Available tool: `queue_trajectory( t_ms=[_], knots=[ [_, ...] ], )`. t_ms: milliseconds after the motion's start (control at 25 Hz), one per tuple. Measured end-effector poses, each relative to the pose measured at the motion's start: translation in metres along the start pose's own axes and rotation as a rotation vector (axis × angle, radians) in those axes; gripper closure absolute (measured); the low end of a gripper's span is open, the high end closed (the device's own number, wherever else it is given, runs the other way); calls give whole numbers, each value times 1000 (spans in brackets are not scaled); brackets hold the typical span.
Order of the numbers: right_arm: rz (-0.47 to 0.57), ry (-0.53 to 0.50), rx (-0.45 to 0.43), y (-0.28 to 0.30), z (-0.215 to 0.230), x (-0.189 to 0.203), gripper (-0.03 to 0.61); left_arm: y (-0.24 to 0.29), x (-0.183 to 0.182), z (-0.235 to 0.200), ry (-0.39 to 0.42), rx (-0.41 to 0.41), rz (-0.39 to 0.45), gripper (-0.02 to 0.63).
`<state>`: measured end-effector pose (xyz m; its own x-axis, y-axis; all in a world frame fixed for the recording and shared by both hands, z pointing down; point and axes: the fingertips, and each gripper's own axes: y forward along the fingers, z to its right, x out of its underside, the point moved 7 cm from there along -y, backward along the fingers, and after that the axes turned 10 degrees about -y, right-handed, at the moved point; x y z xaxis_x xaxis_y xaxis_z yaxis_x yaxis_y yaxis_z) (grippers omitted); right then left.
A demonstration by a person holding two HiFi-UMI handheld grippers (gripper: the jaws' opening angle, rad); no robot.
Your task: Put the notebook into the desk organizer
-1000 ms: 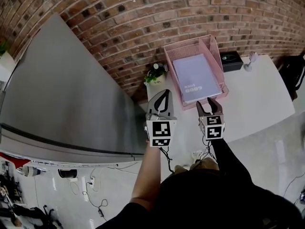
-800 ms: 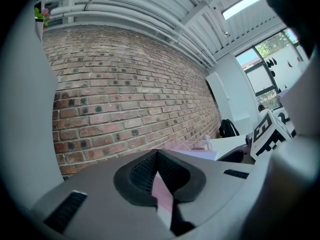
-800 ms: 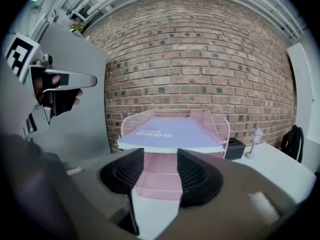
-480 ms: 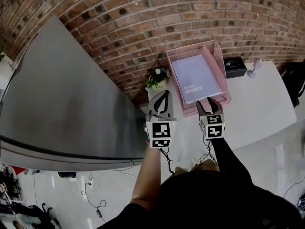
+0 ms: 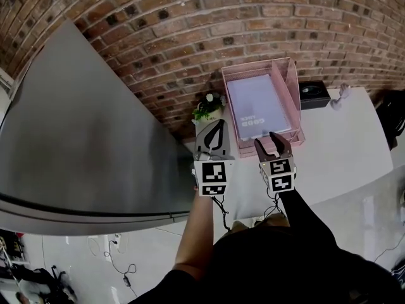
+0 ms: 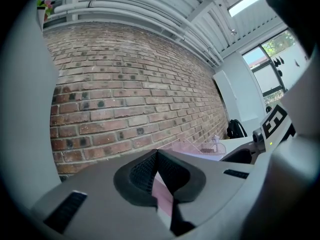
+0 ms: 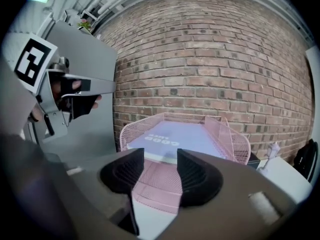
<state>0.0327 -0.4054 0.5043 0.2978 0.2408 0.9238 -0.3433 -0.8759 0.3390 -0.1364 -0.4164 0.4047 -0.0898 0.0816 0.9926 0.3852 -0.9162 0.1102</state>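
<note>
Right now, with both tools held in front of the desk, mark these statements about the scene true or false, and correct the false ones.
1. The notebook lies inside the pink mesh organizer. True.
2. The right tool is clamped on the notebook. False: its jaws stand apart and empty, short of the organizer's front edge.
3. The left tool has its jaws together with nothing between them. True.
4. In the head view, a potted plant stands right of the organizer. False: it stands to the left; a black box is on the right.
</note>
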Motion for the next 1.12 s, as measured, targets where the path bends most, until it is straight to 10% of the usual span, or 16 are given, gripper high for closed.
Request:
queue_trajectory(
  t_ms=[1120],
  knots=[
    [9,98,25,15,34,-17,370,-6,3,-10,-28,-44,-16,606]
  ],
)
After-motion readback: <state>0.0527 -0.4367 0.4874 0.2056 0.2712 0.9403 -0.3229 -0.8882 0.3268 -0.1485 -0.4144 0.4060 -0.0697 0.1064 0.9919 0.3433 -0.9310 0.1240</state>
